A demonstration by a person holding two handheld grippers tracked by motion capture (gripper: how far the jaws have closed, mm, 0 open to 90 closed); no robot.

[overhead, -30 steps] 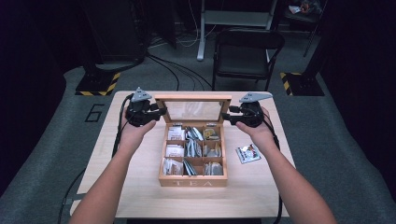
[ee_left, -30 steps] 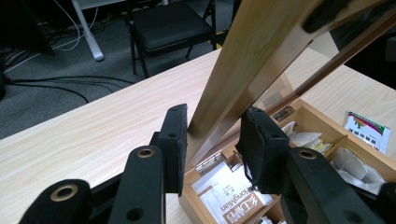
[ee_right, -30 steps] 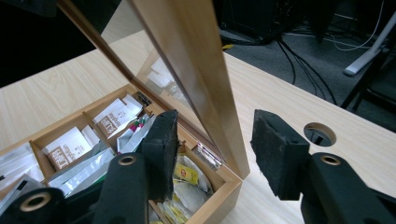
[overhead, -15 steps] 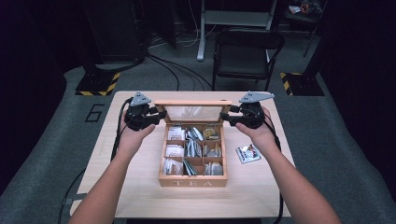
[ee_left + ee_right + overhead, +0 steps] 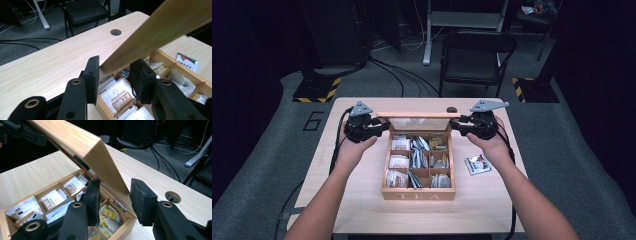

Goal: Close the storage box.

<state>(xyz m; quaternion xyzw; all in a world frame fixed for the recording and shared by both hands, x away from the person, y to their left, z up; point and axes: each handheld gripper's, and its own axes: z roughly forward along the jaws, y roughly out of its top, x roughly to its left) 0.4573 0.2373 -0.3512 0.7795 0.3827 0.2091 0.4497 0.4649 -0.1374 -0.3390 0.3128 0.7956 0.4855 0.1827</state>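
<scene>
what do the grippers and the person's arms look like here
Both the left gripper and the right gripper are black, each topped by a grey three-cornered plate and trailing a black cable. Their jaws are blocky with dark foam-like pads and brass-coloured pivot rings. The forearms are bare, no sleeves.

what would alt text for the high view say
A person's two grippers, the left gripper and the right gripper, stand at either end of the raised lid of a wooden tea box full of tea bags on a light table. A loose packet lies right of the box.
</scene>
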